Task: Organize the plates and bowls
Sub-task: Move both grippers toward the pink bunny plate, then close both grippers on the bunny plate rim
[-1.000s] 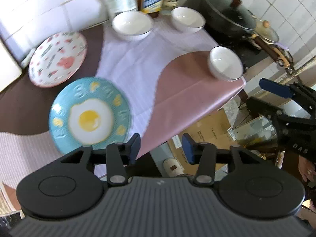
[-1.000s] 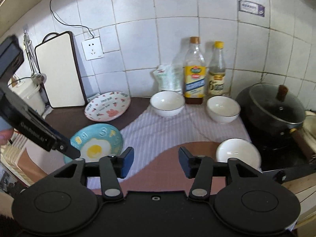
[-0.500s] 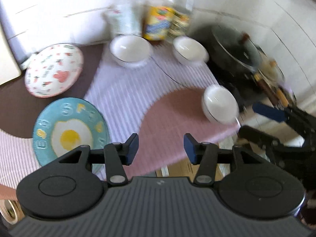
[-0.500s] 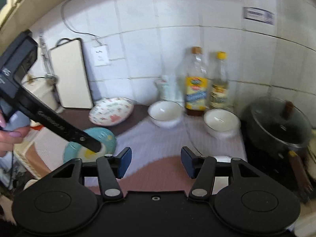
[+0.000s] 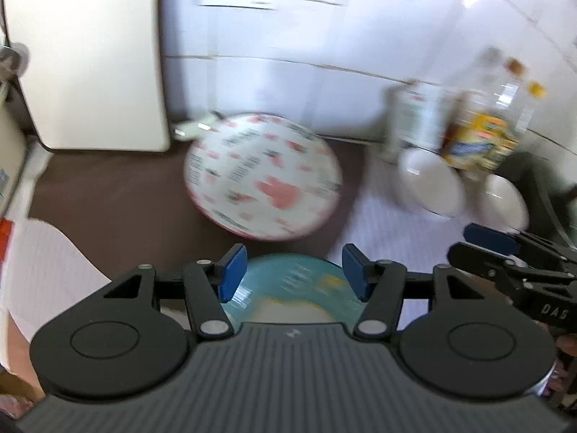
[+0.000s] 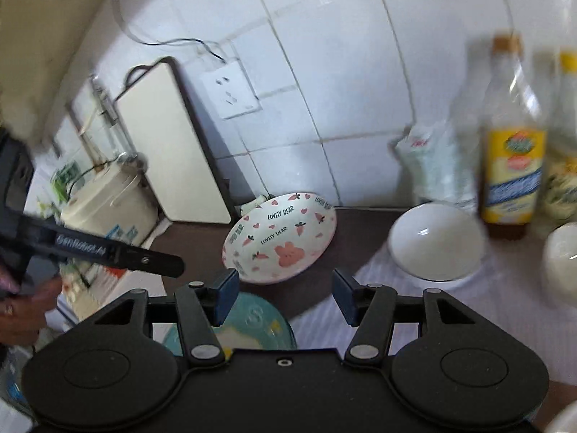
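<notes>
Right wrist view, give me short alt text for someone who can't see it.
The open, empty right gripper hovers over a blue egg plate, with a pink-patterned plate just beyond. White bowls and bottles stand right; the left gripper enters left.

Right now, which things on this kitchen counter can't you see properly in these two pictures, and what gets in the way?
- Blue egg plate: left wrist view, its near half hidden behind the left gripper; in the right wrist view the right gripper covers most of it.
- Pink rabbit plate: left wrist view, lettering lost to motion blur.
- Bottles: left wrist view, labels blurred.
- Second white bowl: right wrist view, cut off by the right edge.
</notes>
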Motion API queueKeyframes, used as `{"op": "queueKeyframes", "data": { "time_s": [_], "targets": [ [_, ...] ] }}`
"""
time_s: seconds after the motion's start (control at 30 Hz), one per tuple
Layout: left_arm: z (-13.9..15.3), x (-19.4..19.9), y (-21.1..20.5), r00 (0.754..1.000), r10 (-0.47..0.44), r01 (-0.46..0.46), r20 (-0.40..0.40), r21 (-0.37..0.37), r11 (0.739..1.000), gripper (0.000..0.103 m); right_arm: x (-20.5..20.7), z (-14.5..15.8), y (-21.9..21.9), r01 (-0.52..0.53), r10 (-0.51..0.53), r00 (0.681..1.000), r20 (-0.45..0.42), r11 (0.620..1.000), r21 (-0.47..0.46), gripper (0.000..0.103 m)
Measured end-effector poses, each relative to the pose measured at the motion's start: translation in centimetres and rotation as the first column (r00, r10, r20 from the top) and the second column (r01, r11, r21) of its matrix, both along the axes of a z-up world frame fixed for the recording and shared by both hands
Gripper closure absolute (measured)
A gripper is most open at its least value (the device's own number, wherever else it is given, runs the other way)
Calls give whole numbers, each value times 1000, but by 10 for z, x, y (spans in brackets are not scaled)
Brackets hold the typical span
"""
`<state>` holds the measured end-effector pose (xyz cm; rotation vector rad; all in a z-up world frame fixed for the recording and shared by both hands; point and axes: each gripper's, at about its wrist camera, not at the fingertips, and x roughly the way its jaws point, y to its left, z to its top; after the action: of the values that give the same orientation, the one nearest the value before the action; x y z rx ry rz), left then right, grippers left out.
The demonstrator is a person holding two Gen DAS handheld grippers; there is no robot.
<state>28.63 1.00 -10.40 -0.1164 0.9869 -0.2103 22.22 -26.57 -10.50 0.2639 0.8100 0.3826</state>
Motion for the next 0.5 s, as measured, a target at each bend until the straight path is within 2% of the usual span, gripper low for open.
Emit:
{"op": "queueKeyframes", "data": {
  "time_s": [0.23,0.4,0.5],
  "targets": [
    [-62,69,47,1000,-23,24,-15,42,999,38,69,-71,35,33,-26,992,-126,998,56,41],
    [-107,105,59,997,-32,36,-71,55,998,38,102,-111,40,100,-78,971,-228,991,88,41],
    [-123,119,60,996,-45,51,-81,72,996,38,117,-129,38,128,-94,957,-275,986,108,41]
  ]
}}
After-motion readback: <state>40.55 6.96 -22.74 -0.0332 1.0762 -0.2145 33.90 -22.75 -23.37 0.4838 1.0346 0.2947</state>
